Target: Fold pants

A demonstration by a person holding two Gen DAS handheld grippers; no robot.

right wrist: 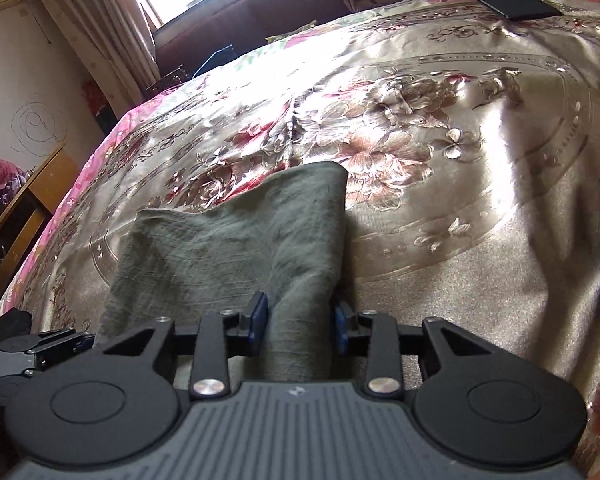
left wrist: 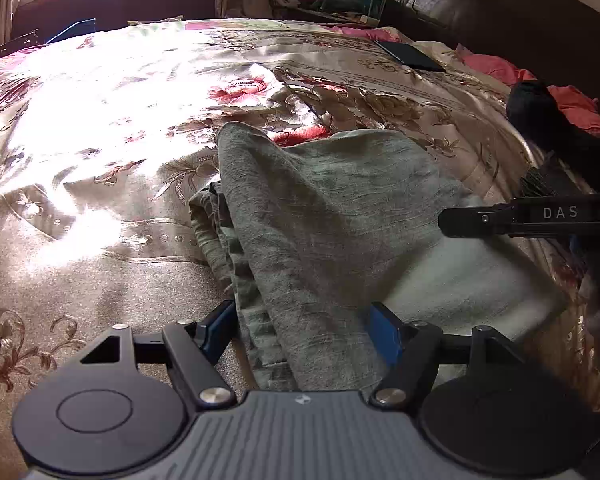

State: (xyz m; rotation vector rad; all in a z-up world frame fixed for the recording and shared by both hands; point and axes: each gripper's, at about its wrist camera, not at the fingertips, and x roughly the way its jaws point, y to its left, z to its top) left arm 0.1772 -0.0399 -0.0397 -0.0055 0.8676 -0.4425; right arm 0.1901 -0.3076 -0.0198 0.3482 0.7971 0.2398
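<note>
Grey-green pants (left wrist: 332, 216) lie partly folded on a floral satin bedspread (left wrist: 100, 128). In the left wrist view my left gripper (left wrist: 304, 334) has its blue pads wide apart, with the near edge of the pants lying between them. My right gripper's black arm (left wrist: 528, 220) reaches in from the right over the fabric. In the right wrist view my right gripper (right wrist: 300, 324) has its blue pads apart on either side of a bunched strip of the pants (right wrist: 236, 240), which drape forward from it onto the bedspread (right wrist: 460, 160). The left gripper's body (right wrist: 32, 348) shows at the lower left.
A dark phone or tablet (left wrist: 410, 56) lies at the bed's far end; it also shows in the right wrist view (right wrist: 518, 6). Pink bedding (left wrist: 572, 108) and a dark garment (left wrist: 540, 116) sit by the headboard. A wooden frame (right wrist: 24, 216) stands left of the bed.
</note>
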